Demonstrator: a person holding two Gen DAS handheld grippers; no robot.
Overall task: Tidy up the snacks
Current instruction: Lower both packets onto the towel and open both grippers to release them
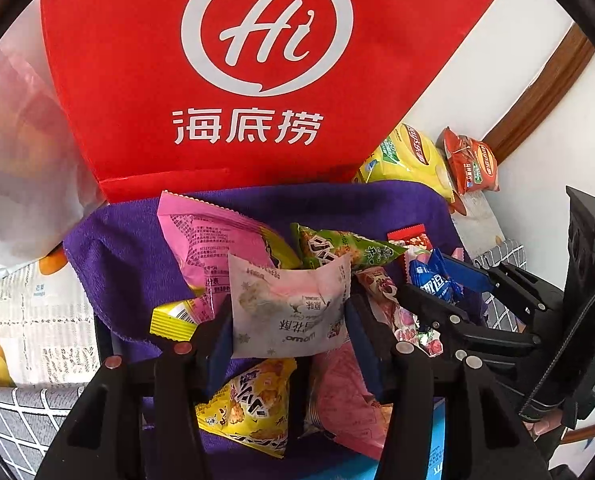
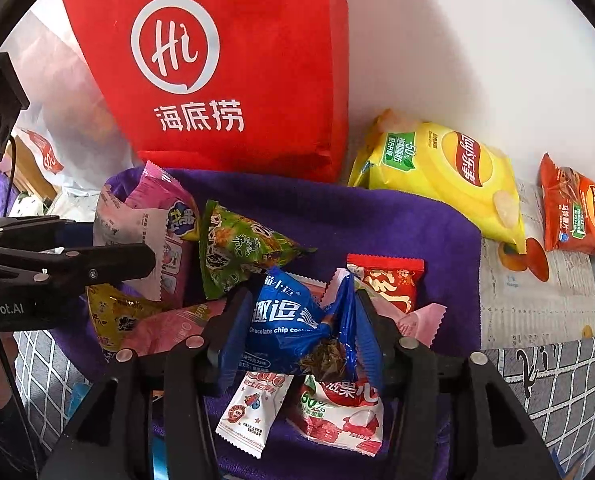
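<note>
Small snack packets lie heaped on a purple cloth (image 1: 129, 248) (image 2: 377, 220). My left gripper (image 1: 287, 320) is shut on a pale pink-and-white packet (image 1: 289, 304), one pad on each side edge, just above a yellow triangular packet (image 1: 249, 404). My right gripper (image 2: 297, 332) is shut on a crumpled blue chocolate chip cookie packet (image 2: 285, 320) over red-and-white candy packets (image 2: 337, 412). Each wrist view shows the other gripper from the side: the right one holds the blue packet (image 1: 433, 280) at the right, and the pale packet (image 2: 129, 220) sits at the left.
A red paper bag (image 1: 137, 80) (image 2: 257, 80) stands behind the cloth against the white wall. A yellow chip bag (image 2: 445, 176) and an orange-red chip bag (image 2: 577, 216) lie to the right. A green triangular packet (image 2: 241, 248) tops the heap. A white plastic bag (image 1: 17, 160) sits left.
</note>
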